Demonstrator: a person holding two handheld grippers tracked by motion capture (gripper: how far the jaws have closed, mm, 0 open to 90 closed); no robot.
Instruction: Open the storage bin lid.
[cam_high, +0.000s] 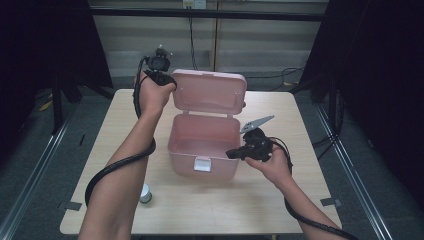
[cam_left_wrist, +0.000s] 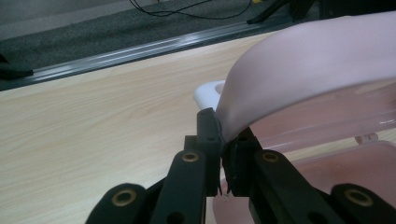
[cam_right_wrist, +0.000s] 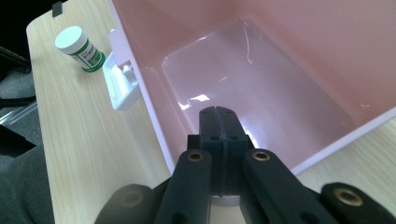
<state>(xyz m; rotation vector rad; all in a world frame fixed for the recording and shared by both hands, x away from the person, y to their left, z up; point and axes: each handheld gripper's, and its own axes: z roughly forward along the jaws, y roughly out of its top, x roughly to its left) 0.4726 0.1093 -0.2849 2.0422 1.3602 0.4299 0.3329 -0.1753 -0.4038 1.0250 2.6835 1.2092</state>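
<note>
1. A pink plastic box (cam_high: 202, 145) stands at the centre of the high view on a light wooden table (cam_high: 260, 200), its hinged lid (cam_high: 210, 92) raised upright behind it.
2. The left gripper (cam_high: 167, 80) sits in the upper left of centre in the high view, at the lid's left edge. In the left gripper view its jaws are clamped on the lid's rim (cam_left_wrist: 224, 135), one jaw either side of the pink edge.
3. The right gripper (cam_high: 235, 152) lies right of centre in the high view, just beside the box's right wall, pointing at the box. In the right gripper view its jaws are pressed together with nothing between them, poised over the box's open interior (cam_right_wrist: 252, 79).
4. A white latch (cam_high: 202, 164) hangs on the box's front wall.
5. A small white-capped bottle with a green label (cam_high: 145, 194) stands on the table in the lower left of centre, near the left forearm, apart from the box.
</note>
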